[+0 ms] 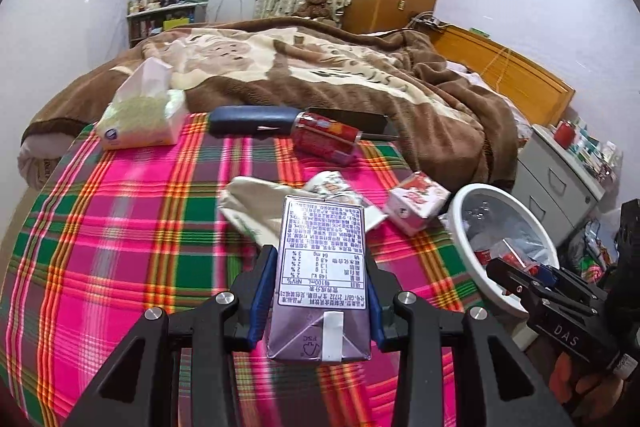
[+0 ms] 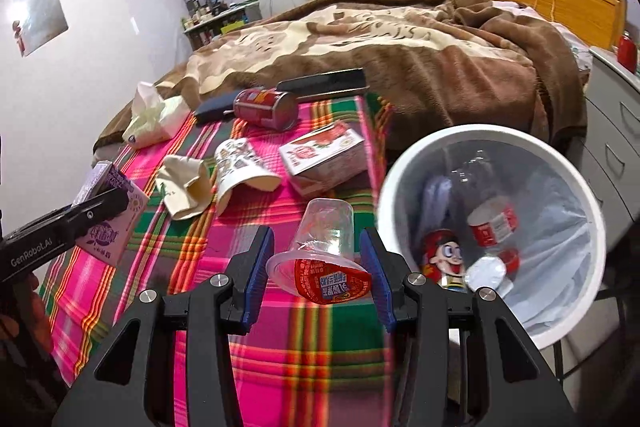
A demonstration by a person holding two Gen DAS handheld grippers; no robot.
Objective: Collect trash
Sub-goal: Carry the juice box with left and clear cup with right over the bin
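My left gripper [image 1: 318, 259] is shut on a purple drink carton [image 1: 322, 251], held lengthwise above the plaid sheet [image 1: 120, 247]. From the right wrist view that carton [image 2: 108, 231] shows at the left edge. My right gripper [image 2: 316, 239] is shut on a clear plastic cup with a torn red lid [image 2: 326, 267], just left of the white bin [image 2: 480, 133]. The bin [image 1: 456, 223] has a clear liner with several pieces of trash inside. On the sheet lie a red can [image 2: 266, 107], a red and white carton [image 2: 324, 157], a crushed paper cup [image 2: 240, 167] and a cream wrapper [image 2: 186, 187].
A tissue pack [image 1: 140, 119], a dark blue case [image 1: 252, 121] and a flat black item [image 2: 324, 81] lie at the sheet's far edge, against a brown blanket [image 1: 320, 67]. Grey drawers [image 1: 560, 179] stand behind the bin.
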